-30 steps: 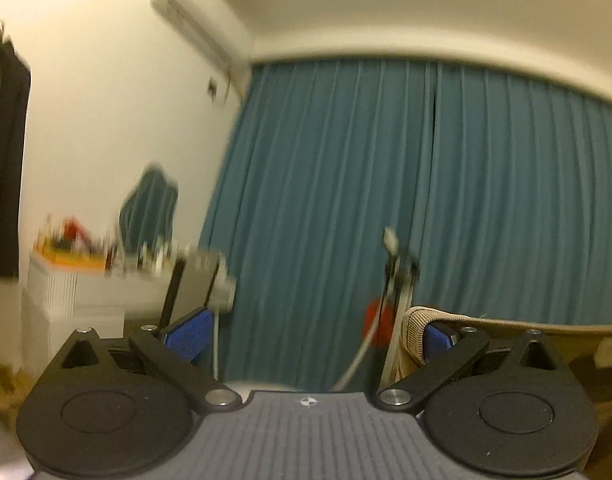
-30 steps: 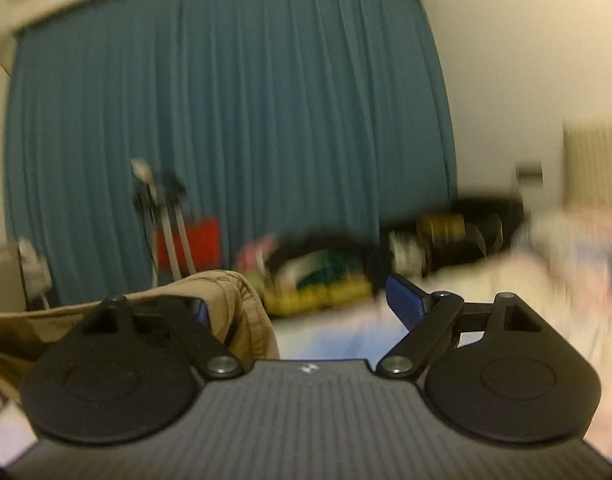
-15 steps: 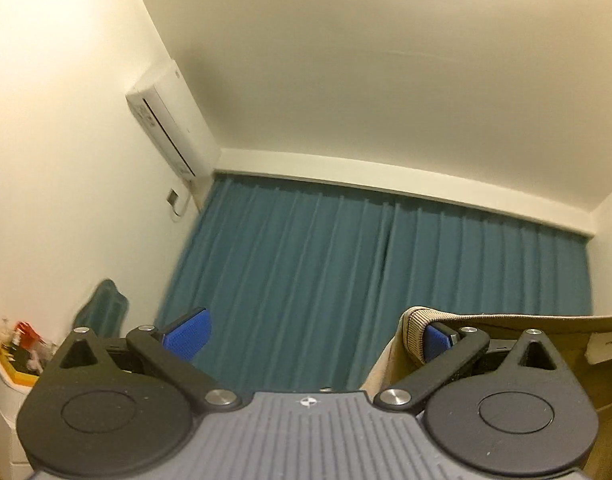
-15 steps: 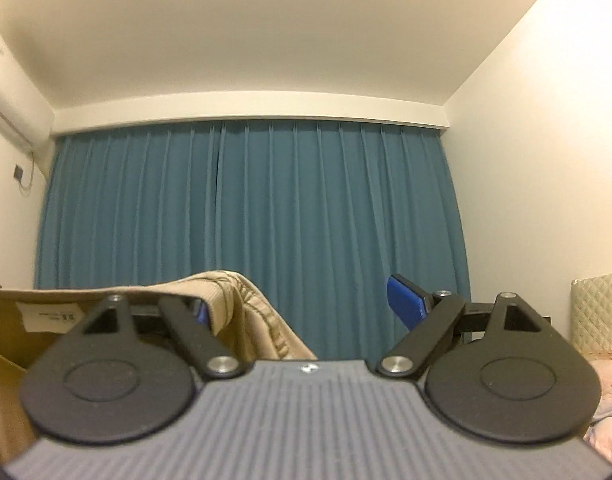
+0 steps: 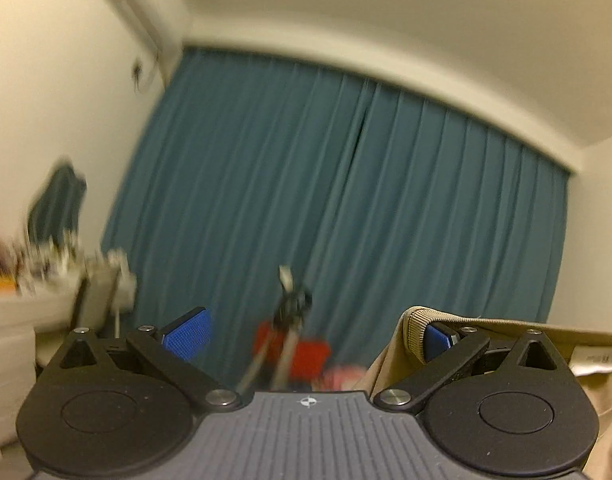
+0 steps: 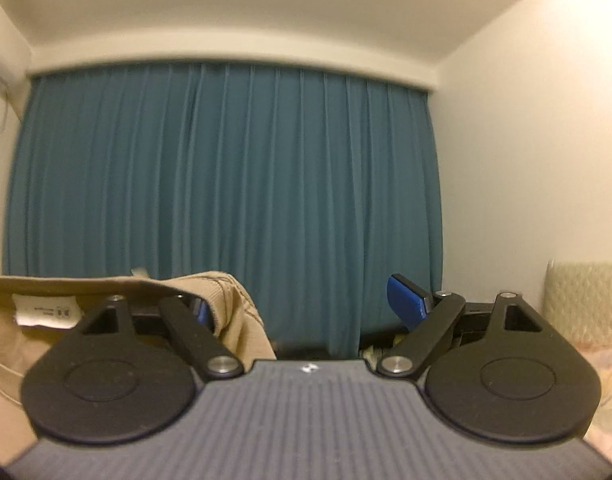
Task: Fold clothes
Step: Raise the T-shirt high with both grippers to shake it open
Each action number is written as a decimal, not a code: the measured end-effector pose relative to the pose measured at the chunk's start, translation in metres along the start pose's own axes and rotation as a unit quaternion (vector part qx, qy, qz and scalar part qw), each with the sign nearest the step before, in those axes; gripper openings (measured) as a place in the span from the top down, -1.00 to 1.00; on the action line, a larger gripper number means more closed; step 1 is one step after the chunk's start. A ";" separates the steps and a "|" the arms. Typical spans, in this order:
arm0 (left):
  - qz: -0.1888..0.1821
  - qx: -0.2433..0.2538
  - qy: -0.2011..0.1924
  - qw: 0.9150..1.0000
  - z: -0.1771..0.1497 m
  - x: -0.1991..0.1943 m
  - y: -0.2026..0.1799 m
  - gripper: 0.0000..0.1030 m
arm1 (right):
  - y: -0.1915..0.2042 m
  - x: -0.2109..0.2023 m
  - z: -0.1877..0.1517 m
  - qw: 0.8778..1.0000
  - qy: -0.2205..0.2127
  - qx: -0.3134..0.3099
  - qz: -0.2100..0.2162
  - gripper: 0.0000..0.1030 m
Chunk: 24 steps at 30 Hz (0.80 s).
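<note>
Here, the left tongs (image 5: 312,334) and right tongs (image 6: 306,306) both stand spread, 1 finger of each hooked inside the tan garment (image 6: 230,312), before the teal curtain (image 6: 226,200).

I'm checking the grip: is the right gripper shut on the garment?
No: the right gripper is open, with the tan garment draped over only one finger.

Left wrist view motion-blurred: shelf clutter (image 5: 46,256) at left unreadable; red object (image 5: 302,354) behind the tripod legs (image 5: 270,356) unidentifiable. Beige garment (image 5: 506,330) runs off right edge; its ribbed hem covers part of the right blue pad (image 5: 436,338). Right wrist view: garment (image 6: 106,286) cut by left edge, label (image 6: 46,312) print too small to read. Quilted headboard (image 6: 586,300) cropped at right.
</note>
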<state>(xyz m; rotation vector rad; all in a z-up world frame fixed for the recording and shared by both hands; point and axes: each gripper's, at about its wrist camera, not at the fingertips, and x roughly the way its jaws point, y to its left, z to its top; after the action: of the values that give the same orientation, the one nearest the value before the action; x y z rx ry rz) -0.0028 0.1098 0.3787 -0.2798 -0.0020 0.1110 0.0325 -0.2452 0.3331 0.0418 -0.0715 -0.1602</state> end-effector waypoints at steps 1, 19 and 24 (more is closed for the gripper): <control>0.003 -0.002 0.013 1.000 -0.012 0.025 0.000 -1.00 | 0.002 0.020 -0.011 1.000 0.013 0.000 0.000 -0.65; 0.078 0.011 0.211 0.974 -0.358 0.530 0.064 -1.00 | 0.095 0.434 -0.349 0.981 0.185 -0.049 -0.009 -0.64; 0.073 0.024 0.354 0.932 -0.460 0.593 0.104 -0.99 | 0.122 0.501 -0.459 0.930 0.357 -0.061 0.057 -0.63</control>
<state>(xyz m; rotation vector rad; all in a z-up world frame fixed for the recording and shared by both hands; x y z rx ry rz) 0.5833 0.1479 -0.0998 -0.2594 0.7405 0.1531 0.5796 -0.1891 -0.0844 -0.0304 0.6642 -0.0260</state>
